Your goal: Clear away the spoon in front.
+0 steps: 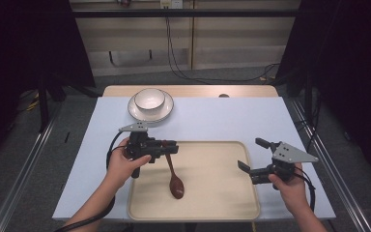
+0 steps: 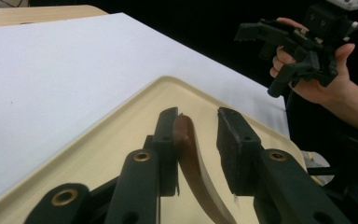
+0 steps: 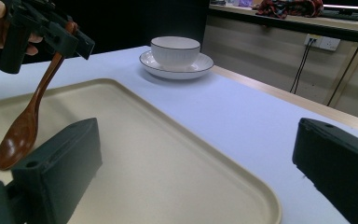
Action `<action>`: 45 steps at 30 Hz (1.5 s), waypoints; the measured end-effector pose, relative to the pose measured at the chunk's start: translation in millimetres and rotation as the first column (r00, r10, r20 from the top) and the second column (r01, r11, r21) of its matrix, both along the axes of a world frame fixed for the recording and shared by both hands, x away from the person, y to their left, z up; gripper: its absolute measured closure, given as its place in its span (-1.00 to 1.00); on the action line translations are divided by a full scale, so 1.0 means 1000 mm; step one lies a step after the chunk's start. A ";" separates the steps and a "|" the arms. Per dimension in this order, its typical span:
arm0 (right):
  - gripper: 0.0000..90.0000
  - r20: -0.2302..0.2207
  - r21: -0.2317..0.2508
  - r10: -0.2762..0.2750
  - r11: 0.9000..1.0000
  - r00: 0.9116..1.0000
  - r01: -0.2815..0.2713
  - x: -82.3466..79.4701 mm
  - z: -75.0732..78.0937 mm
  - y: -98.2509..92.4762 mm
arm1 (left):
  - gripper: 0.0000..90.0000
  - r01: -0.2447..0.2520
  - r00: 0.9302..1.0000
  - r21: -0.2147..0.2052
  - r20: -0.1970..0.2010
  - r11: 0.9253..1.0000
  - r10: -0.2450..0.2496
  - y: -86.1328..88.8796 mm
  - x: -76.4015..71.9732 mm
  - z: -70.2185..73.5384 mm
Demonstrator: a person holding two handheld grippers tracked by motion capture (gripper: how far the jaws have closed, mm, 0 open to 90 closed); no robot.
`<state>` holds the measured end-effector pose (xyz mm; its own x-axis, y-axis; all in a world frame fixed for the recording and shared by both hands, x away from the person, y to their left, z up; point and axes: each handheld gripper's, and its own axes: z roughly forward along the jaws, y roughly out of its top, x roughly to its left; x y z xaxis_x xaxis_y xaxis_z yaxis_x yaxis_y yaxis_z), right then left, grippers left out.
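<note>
A dark wooden spoon (image 1: 176, 186) lies slanted on the beige tray (image 1: 217, 193), bowl end down and handle raised. My left gripper (image 1: 170, 146) is around the top of the handle. In the left gripper view the spoon handle (image 2: 189, 149) leans against one jaw, with a clear gap to the other, so my left gripper (image 2: 198, 116) is open. In the right gripper view the spoon (image 3: 21, 133) hangs slanted from that gripper. My right gripper (image 1: 249, 153) is open and holds nothing, over the tray's right edge. Its jaws stand wide apart in its own view (image 3: 196, 126).
A white bowl (image 1: 149, 98) sits on a white plate (image 1: 137, 112) at the back left of the white tabletop (image 1: 232, 118). The tray's rim (image 3: 242, 186) runs near my right gripper. Cables trail over the floor behind the table.
</note>
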<state>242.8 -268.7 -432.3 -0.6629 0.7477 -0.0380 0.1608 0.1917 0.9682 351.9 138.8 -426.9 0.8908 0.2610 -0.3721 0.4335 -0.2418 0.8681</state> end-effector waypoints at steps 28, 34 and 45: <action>-0.98 -0.002 -0.022 0.016 1.000 1.000 -0.016 0.000 -0.001 0.001 | 0.20 -0.036 0.999 0.039 0.034 0.999 0.035 -0.005 0.002 -0.003; -0.98 0.001 -0.025 0.015 1.000 1.000 -0.015 0.000 -0.001 0.000 | 0.12 -0.046 0.998 0.055 0.037 0.997 0.044 -0.005 0.003 -0.005; -0.98 -0.001 -0.025 0.018 1.000 1.000 -0.018 -0.001 0.000 0.000 | -0.23 -0.080 0.995 0.073 0.070 0.994 0.074 -0.001 0.003 -0.005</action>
<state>241.9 -268.3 -432.6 -0.6760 0.7348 -0.0563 0.1576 0.2187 0.9630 354.6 137.9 -432.2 0.8894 0.3547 -0.2884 0.3943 -0.2758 0.8766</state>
